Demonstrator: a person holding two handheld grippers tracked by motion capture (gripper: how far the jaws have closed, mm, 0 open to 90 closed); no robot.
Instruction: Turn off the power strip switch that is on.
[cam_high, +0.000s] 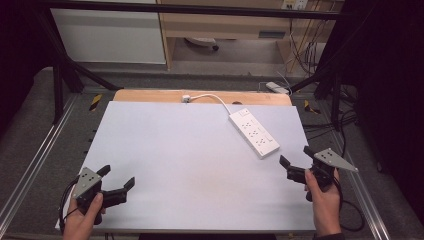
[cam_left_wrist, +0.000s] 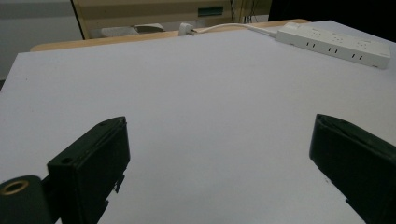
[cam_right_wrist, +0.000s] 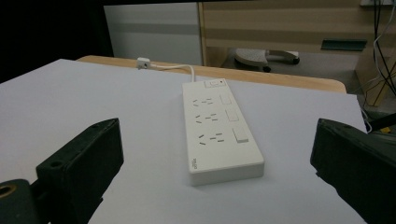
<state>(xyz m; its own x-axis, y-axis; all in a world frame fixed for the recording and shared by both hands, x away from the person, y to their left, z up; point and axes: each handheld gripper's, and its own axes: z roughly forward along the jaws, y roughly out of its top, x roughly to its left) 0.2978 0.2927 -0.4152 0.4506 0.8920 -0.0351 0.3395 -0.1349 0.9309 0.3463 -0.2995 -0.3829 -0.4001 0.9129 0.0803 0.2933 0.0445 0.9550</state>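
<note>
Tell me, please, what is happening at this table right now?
A person sits at a white table with a handheld gripper in each hand. Nothing is being handled yet: the left gripper hovers near the near left corner and the right gripper near the right edge, both with jaws open and empty. The right one points at a white power strip lying just ahead of it, apart from its jaws. The strip's cord runs to the far edge of the table.

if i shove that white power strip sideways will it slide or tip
The power strip lies flat and low on the smooth white sheet, so it would probably slide, not tip. Its rigid-looking body should move as one piece, though the attached cord may drag and turn it.
</note>
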